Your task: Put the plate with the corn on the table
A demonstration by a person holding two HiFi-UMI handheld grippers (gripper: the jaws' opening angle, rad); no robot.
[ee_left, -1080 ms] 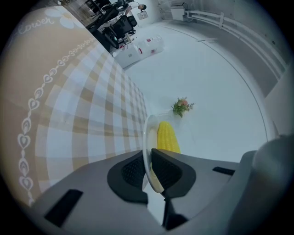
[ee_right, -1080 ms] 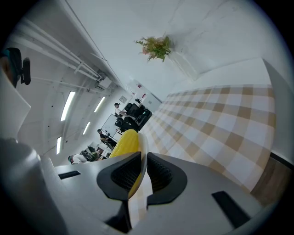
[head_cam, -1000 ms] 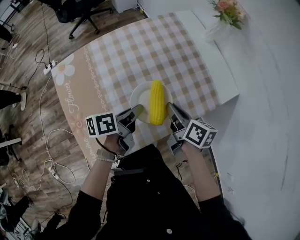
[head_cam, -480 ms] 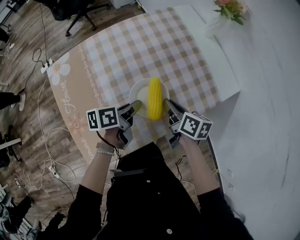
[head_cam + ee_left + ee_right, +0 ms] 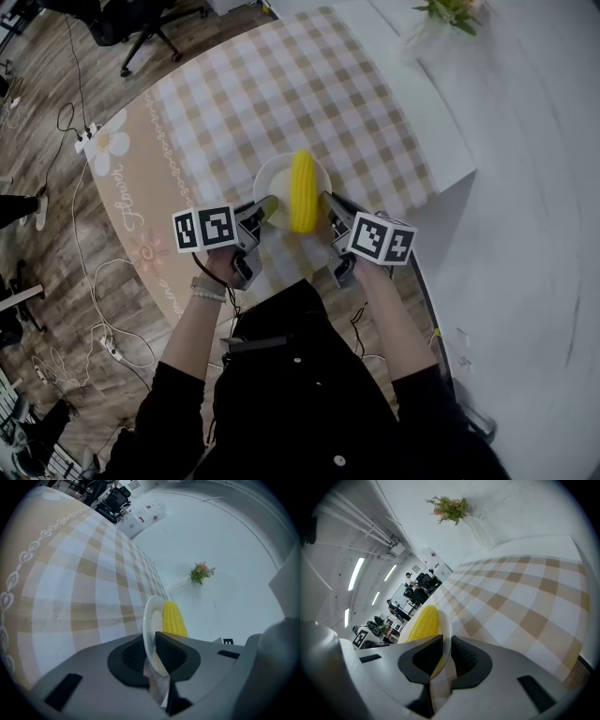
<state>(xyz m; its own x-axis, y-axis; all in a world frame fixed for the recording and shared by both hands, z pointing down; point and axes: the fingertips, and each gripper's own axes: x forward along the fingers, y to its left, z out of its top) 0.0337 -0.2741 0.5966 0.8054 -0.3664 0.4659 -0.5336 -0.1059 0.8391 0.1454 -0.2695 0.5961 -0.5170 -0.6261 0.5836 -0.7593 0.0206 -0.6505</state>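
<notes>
A small white plate (image 5: 273,178) carries a yellow corn cob (image 5: 302,190) and is held over the near part of the checked table (image 5: 281,94). My left gripper (image 5: 265,211) is shut on the plate's left rim (image 5: 151,620), with the corn (image 5: 172,618) just beyond its jaws. My right gripper (image 5: 330,206) is shut on the plate's right rim (image 5: 446,637), the corn (image 5: 421,623) lying to the left of its jaws. Whether the plate touches the cloth cannot be told.
A vase with pink flowers (image 5: 448,11) stands at the table's far right corner by the white wall (image 5: 525,141). Office chairs (image 5: 112,28) and cables (image 5: 84,281) lie on the wooden floor at the left. The cloth's beige flowered border (image 5: 141,197) runs along the near-left edge.
Both grippers have carried the plate with the corn forward, farther over the table. Their hold on the rim is the same.
</notes>
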